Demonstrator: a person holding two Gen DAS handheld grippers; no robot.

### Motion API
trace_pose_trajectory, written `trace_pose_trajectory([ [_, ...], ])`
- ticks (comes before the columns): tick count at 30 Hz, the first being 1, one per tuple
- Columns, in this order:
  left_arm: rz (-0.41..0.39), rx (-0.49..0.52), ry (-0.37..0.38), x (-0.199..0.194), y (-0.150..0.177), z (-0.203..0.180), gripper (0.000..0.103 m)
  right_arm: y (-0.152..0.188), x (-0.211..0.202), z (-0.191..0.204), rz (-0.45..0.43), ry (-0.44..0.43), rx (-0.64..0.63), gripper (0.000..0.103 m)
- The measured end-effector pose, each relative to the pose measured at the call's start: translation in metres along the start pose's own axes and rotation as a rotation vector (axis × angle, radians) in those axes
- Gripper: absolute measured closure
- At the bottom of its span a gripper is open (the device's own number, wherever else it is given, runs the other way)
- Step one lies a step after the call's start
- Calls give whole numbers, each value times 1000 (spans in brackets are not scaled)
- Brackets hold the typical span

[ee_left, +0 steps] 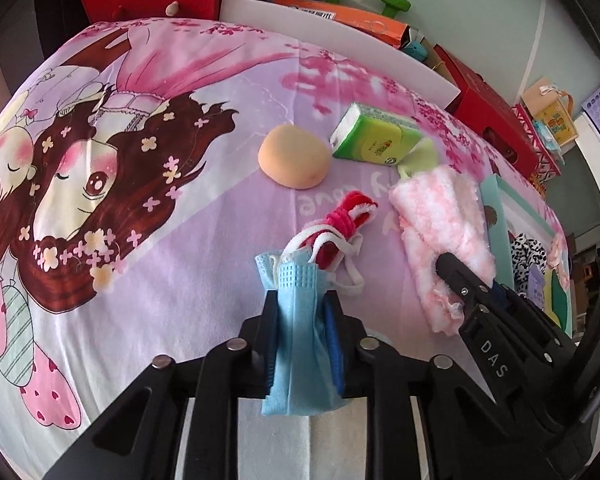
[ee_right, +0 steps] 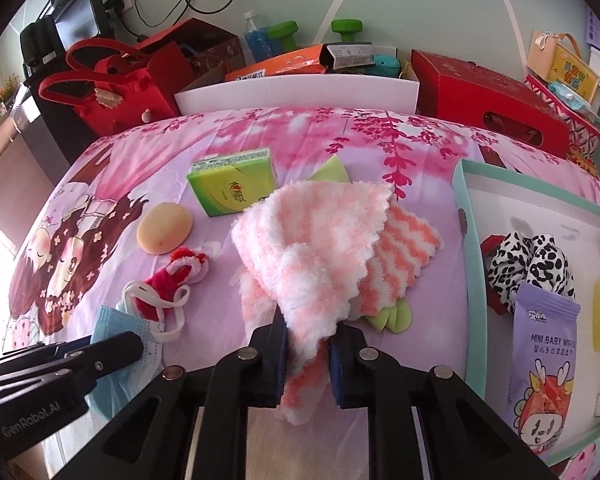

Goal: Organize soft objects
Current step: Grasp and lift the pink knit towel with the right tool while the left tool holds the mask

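1. Pink and lilac cartoon-print bedding (ee_left: 204,216) covers the work surface, with a white board (ee_right: 296,94) standing along its far edge and red boxes, an orange carton and green dumbbells crowded behind it.
2. On the left, the left gripper (ee_left: 302,300) is closed on a folded blue face mask (ee_left: 300,320), which stands pinched upright between the two fingers.
3. The mask's white ear loops (ee_left: 348,276) trail onto the bedding and tangle with a red and white fuzzy cord bundle (ee_left: 348,216) just ahead of it.
4. On the right, the right gripper (ee_right: 308,334) is clamped on a corner of a pink and white fluffy cloth (ee_right: 312,248), lifting that part into a peak while the rest drapes down.
5. Under that cloth lies a second cloth with orange and white wavy stripes (ee_right: 404,256), and a light green cloth (ee_right: 392,314) peeks out beneath both.
6. Beyond the cloths sit a green tissue pack (ee_right: 232,184) and, beside it, a peach-coloured sponge (ee_right: 164,228).
7. To the right, a shallow teal-rimmed tray (ee_right: 466,240) rests on the bedding and holds a black and white spotted scrunchie (ee_right: 528,260) and a purple pack of baby wipes (ee_right: 544,364).
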State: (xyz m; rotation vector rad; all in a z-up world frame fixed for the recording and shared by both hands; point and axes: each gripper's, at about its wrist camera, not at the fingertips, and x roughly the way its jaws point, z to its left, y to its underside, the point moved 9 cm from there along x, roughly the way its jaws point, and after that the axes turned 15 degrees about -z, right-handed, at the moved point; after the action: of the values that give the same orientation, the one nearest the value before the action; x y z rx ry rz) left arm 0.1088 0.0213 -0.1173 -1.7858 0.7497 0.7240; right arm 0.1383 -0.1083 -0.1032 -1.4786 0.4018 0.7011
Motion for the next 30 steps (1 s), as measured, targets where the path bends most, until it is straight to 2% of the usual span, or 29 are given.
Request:
trace_pose_trajectory([
  [2,-16,3,9,-4,-3,-1,91,-3,-3,0,-13,-1,1,87],
  [12,-86,38,25,-30,-18,-7,95,-20,-21,0,-86,-13,12,89],
  [24,-305,8,79,-92,-61,-18,95,-67,-86,-8,-295,-12,31,89],
  [30,-337,28,97,-96,-69,-33,95,-74,-99,-19,-324,-1,50,89],
])
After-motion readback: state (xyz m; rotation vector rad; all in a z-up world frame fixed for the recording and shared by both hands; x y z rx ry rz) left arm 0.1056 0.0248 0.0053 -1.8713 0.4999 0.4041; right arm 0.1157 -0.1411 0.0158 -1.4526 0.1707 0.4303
